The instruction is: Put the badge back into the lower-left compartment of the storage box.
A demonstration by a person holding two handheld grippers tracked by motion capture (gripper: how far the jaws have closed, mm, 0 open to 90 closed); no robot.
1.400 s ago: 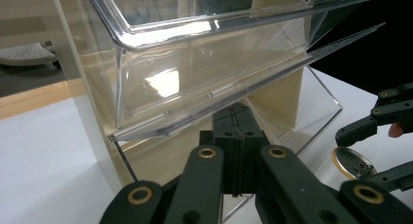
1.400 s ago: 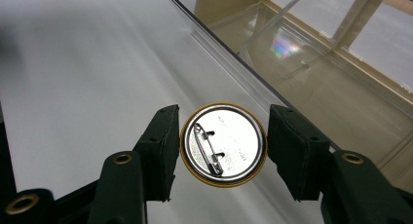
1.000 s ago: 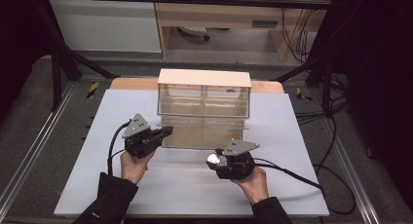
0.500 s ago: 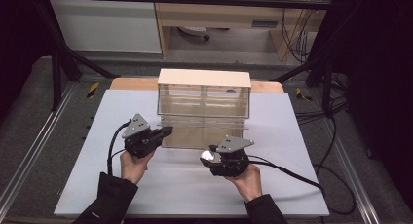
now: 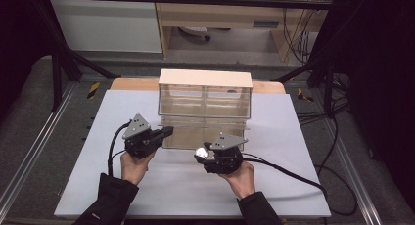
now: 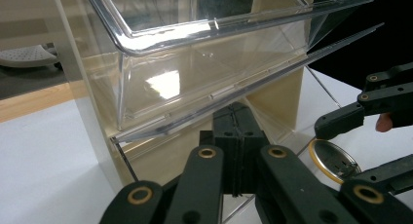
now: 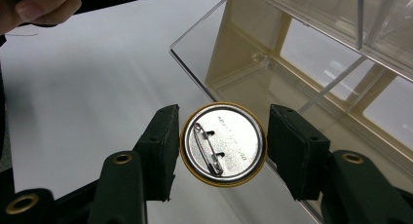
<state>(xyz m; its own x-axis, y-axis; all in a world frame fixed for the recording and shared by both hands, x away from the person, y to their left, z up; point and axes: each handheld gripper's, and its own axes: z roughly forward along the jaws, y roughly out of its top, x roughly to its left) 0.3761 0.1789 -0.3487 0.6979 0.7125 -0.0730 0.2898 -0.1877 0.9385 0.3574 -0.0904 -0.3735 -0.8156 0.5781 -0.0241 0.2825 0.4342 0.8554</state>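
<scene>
Looking down from the high view, the left gripper (image 5: 164, 133) sits against the clear drawer (image 5: 195, 137) pulled from the cabinet (image 5: 204, 78), while the right gripper (image 5: 201, 154) carries a pin badge (image 5: 199, 152). Left gripper view: jaws pressed together at the drawer (image 6: 204, 83) front. Right gripper view: jaws clamp the badge (image 7: 223, 144), pin-side up, just beside the drawer (image 7: 253, 83).

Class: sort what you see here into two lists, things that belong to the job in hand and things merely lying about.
In the job:
round metal pin badge
clear plastic drawer cabinet
pulled-out lower clear drawer
right tongs
left tongs

Lying about:
yellow-black tape pieces
black floor cables
</scene>
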